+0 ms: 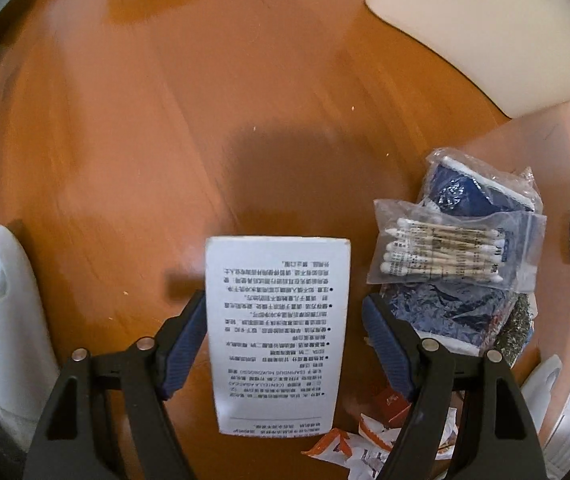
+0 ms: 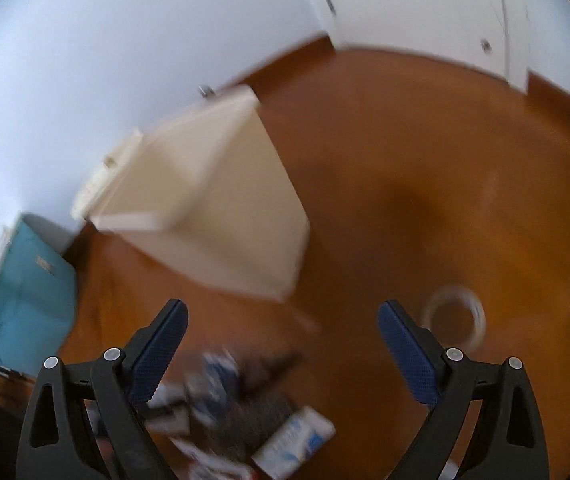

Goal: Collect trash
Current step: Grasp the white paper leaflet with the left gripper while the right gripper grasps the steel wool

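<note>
Only the left wrist view shows the left gripper (image 1: 285,332) straddling a white printed box (image 1: 279,332), left pad touching, right pad apart; swab bag (image 1: 445,252) at three o'clock. Right gripper (image 2: 283,332), spread empty, sees blurred trash (image 2: 245,408) at six

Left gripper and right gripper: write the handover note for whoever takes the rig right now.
Left gripper: pointing down at the floor, jaws either side of the white printed box; one pad at its edge, the other apart, no grip yet.
Right gripper: open, empty; view blurred.
Things: bag of cotton swabs on the blue packets, torn orange wrappers beside the box, tape roll further off, cream bin nearby.
Done: nothing shown as binned.
Left: grip the box, bin it, then the pile.
</note>
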The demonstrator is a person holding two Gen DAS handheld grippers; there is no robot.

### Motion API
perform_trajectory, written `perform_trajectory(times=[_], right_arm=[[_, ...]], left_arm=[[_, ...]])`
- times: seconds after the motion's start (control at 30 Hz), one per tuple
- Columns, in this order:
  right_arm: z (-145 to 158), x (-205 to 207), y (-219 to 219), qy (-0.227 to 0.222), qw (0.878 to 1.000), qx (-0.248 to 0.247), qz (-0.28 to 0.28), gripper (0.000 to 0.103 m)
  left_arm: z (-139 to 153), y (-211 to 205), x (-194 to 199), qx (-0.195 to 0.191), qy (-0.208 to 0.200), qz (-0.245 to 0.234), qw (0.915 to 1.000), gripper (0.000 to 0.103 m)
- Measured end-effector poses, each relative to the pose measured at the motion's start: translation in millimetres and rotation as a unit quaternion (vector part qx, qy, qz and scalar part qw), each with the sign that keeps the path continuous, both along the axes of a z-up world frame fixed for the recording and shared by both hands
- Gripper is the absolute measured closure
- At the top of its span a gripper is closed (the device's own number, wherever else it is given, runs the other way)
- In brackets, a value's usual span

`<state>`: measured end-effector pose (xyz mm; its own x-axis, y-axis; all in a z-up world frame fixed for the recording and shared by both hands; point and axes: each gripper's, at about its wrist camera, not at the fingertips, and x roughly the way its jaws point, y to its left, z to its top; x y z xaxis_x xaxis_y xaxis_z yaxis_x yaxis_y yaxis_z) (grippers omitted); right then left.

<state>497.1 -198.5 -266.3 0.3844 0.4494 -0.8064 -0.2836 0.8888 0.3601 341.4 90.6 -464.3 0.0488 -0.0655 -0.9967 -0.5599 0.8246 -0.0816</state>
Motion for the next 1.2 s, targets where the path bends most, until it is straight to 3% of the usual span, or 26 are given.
perform_trajectory(times=[0.07, 0.17, 0.3, 0.4, 0.5, 0.7, 0.77, 0.83, 0.87, 1.03, 1.2], right_arm=[[-22, -17, -5, 0.022, 1.0, -0.009, -0.006, 0.005], [-72, -30, 20, 0.104, 0.994, -0.01, 0.031, 0.005], [-152, -55, 64, 0.253, 0.965, 0.034, 0.061, 0.009], [-183, -69, 87, 0.306, 0.949, 0.026, 0.076, 0.017], [-201, -75, 98, 0.317, 0.945, -0.002, 0.081, 0.022], [-221, -71, 116, 0.328, 0.941, 0.006, 0.087, 0.04], [-223, -74, 122, 0.33, 0.938, 0.006, 0.102, 0.065], [-216, -73, 122, 0.309, 0.943, -0.008, 0.119, 0.085], [-212, -73, 121, 0.3, 0.946, 0.001, 0.125, 0.088], [-177, -63, 111, 0.248, 0.959, 0.033, 0.135, 0.089], [-144, -54, 79, 0.215, 0.97, 0.043, 0.104, 0.089]], left_arm=[[-8, 2, 1, 0.0, 0.006, -0.003, 1.0, 0.052], [-9, 10, -5, -0.013, 0.0, -0.003, 0.9999, 0.052], [15, 19, -4, 0.016, -0.021, 0.006, 0.9996, 0.052], [20, 26, -1, 0.007, -0.024, 0.016, 0.9996, 0.052], [27, 31, -2, 0.008, -0.028, 0.008, 0.9995, 0.052], [29, 22, 1, -0.002, -0.024, -0.002, 0.9997, 0.052], [34, 14, -1, 0.0, -0.024, -0.004, 0.9997, 0.052], [38, 19, 7, 0.001, -0.027, -0.005, 0.9996, 0.052], [40, 20, 8, 0.002, -0.029, -0.005, 0.9996, 0.052], [63, 20, 12, 0.015, -0.055, -0.008, 0.9984, 0.052], [150, 24, 34, 0.025, -0.149, 0.012, 0.9884, 0.052]])
